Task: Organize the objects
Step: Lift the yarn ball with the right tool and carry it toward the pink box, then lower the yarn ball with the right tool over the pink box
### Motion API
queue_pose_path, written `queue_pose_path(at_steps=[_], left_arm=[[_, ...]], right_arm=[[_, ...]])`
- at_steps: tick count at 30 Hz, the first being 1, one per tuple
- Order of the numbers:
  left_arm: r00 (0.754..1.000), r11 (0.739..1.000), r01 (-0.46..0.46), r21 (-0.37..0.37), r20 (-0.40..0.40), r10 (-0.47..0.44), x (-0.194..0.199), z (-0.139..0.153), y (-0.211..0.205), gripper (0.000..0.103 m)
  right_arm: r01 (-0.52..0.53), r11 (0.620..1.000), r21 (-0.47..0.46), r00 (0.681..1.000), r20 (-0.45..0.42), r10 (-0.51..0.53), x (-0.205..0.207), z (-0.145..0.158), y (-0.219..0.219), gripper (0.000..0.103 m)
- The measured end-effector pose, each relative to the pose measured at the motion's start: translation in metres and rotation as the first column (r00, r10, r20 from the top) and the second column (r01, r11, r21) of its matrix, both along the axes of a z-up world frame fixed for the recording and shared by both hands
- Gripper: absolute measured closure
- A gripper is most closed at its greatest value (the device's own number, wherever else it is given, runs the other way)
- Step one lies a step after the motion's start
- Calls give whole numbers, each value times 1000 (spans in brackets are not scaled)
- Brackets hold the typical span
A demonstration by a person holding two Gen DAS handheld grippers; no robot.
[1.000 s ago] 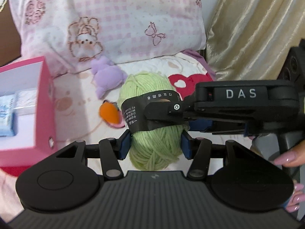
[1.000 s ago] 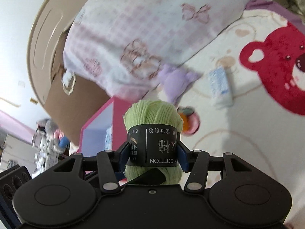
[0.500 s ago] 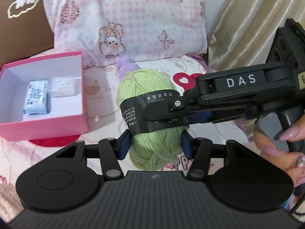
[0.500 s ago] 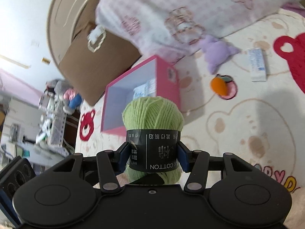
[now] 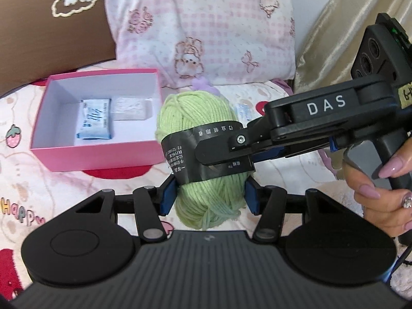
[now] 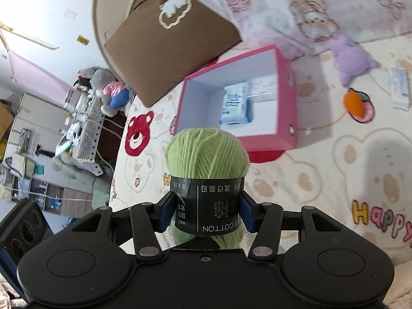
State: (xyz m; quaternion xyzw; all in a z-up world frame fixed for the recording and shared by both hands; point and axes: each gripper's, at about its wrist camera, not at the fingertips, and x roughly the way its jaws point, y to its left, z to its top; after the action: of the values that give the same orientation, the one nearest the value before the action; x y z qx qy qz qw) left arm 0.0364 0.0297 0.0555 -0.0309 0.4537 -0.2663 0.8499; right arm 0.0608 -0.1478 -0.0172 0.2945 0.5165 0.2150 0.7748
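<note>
**Both jaws on one ball of yarn**

Here my left gripper (image 5: 208, 197) pinches the green yarn ball (image 5: 198, 128) low, my right gripper (image 6: 206, 212) clamps its black label (image 6: 208, 206); beyond lies the open pink box (image 5: 95, 154); only the left view shows my hand (image 5: 381, 193), only the right shows the orange toy (image 6: 354, 103).

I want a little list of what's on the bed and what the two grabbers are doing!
held: green yarn, black band around it
left gripper: shut on the yarn's lower part
right gripper: shut on the band, coming in from the side
box: pink, open, white inside
in box: blue-white packet beside a white packet
loose on blanket: orange toy, purple plush, another packet
behind: pink pillow, brown cushion
hand: on the right gripper's handle
</note>
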Motion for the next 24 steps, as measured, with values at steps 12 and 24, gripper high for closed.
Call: queue_pose_path(at_steps=[12, 24], left_arm=[[994, 994, -97, -40, 55, 99, 37, 13, 46, 50], [974, 966, -219, -137, 25, 225, 120, -32, 70, 50]], right_arm=[[-68, 995, -67, 996, 59, 72, 51, 31, 49, 45], [-123, 978, -167, 981, 131, 146, 133, 6, 81, 46]])
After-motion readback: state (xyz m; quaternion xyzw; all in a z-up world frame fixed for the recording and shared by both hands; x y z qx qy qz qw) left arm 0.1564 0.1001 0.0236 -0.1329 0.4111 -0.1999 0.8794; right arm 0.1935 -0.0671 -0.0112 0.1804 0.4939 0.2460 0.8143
